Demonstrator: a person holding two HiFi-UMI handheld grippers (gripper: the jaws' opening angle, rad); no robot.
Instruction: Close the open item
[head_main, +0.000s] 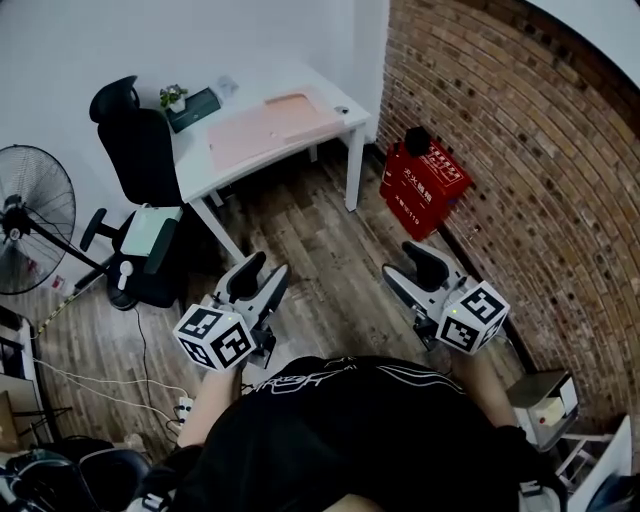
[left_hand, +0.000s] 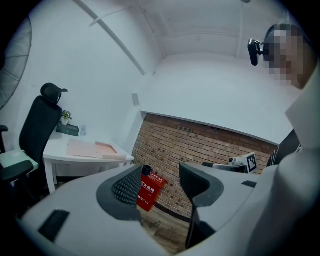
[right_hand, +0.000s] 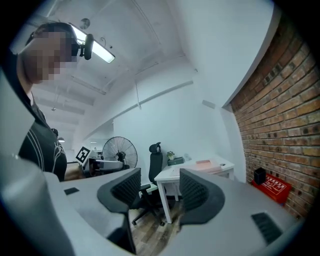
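Observation:
A flat pink item (head_main: 270, 125) lies opened out on the white desk (head_main: 330, 130) at the far side of the room; it also shows as the pink item (left_hand: 95, 149) in the left gripper view and the pink item (right_hand: 210, 163) in the right gripper view. My left gripper (head_main: 265, 270) (left_hand: 160, 185) is held in the air well short of the desk, jaws apart, nothing between them. My right gripper (head_main: 400, 262) (right_hand: 160, 187) hangs beside it, also open and empty. Both point level across the room.
A black office chair (head_main: 140, 150) stands at the desk's left end, a floor fan (head_main: 30, 215) further left. A red box (head_main: 425, 185) leans against the brick wall (head_main: 520, 140) on the right. A small plant (head_main: 173, 97) sits on the desk. Cables cross the wooden floor (head_main: 320, 250).

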